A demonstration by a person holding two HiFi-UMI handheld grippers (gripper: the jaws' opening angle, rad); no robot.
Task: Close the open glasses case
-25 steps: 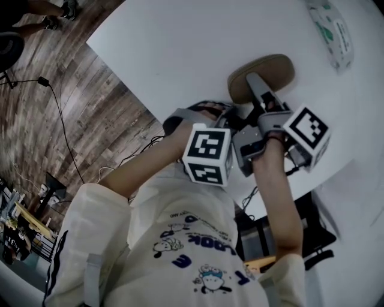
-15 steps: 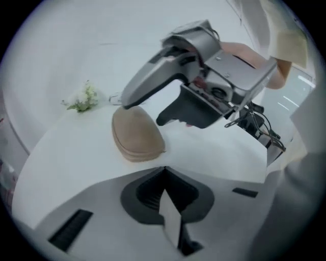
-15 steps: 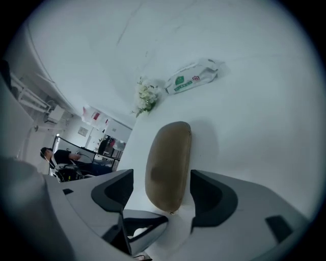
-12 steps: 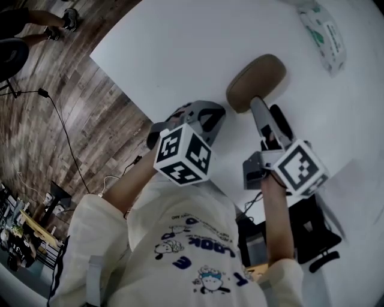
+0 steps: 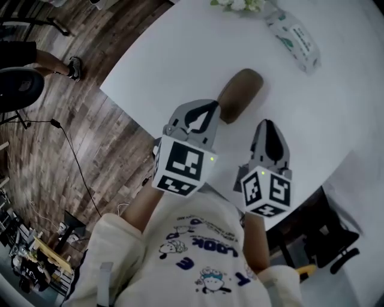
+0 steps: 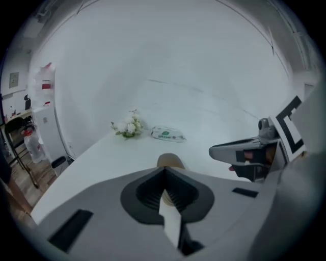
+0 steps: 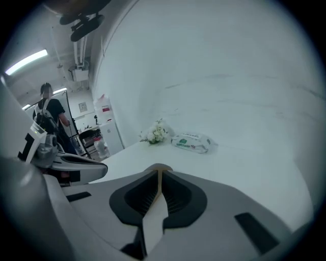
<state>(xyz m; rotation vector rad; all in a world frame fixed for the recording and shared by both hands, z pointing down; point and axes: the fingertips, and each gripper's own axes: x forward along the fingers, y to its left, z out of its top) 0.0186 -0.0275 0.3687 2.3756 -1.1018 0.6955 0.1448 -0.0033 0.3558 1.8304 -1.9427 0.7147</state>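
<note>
The brown glasses case (image 5: pixel 240 93) lies shut on the white table (image 5: pixel 180 48), alone and touched by neither gripper. My left gripper (image 5: pixel 201 108) hangs just short of the case's near end, its jaws shut with nothing in them. My right gripper (image 5: pixel 266 126) is held to the right of the case and nearer to me. Its jaws have just been closing and now meet with nothing between them. In the left gripper view a tan sliver of the case (image 6: pixel 169 160) shows above the shut jaws (image 6: pixel 164 171), with the right gripper (image 6: pixel 244 153) off to the side.
A pack of wipes (image 5: pixel 292 37) and a small bunch of white flowers (image 5: pixel 237 5) lie at the table's far side. The table's left edge (image 5: pixel 129 111) drops to a wooden floor (image 5: pixel 72 150). A chair base (image 5: pixel 18 90) and a person's foot stand there.
Both grippers have drawn back from the case toward me and risen. The right jaws, open before, have come together. The case stays put, shut.
</note>
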